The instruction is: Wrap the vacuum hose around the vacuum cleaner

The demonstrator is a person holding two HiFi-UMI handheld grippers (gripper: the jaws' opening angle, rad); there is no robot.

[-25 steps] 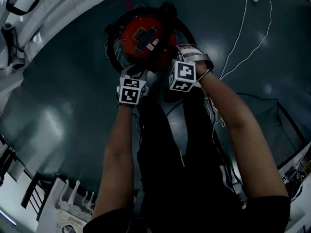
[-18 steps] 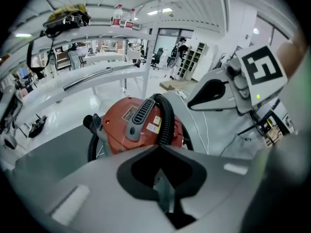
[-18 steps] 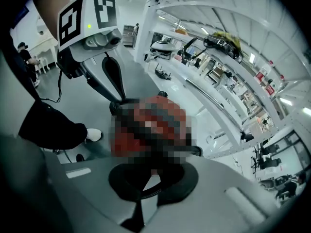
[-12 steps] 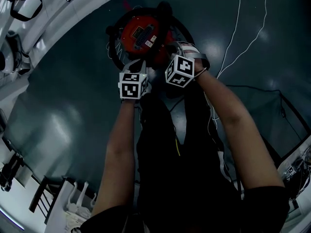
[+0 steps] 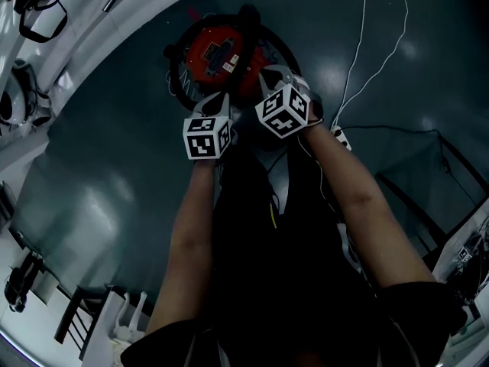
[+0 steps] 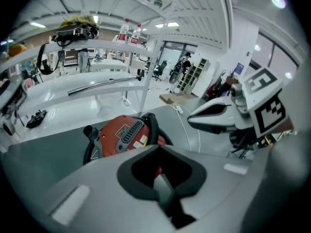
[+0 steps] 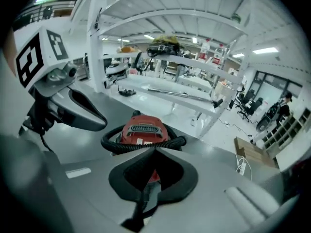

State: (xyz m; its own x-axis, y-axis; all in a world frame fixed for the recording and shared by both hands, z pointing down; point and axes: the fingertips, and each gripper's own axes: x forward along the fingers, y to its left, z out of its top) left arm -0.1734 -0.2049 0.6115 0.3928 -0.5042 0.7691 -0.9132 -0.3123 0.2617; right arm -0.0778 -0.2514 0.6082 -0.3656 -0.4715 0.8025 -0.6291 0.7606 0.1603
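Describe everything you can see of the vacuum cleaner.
The vacuum cleaner is a squat, round canister with a red, plastic-looking body, a black slatted grille on top and small white labels beside it. It stands upright on the dark floor. A black ribbed hose loops around its body and rests against it. Nothing else visibly touches it.

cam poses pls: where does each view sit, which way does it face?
Head view: on the person's head, facing steeply down at the red vacuum cleaner; both forearms show.
Left gripper view: on the left gripper, looking along its shut jaws at the vacuum cleaner; right gripper at right.
Right gripper view: on the right gripper, along its shut jaws at the vacuum cleaner and hose; left gripper at left.
Shared: the vacuum cleaner.
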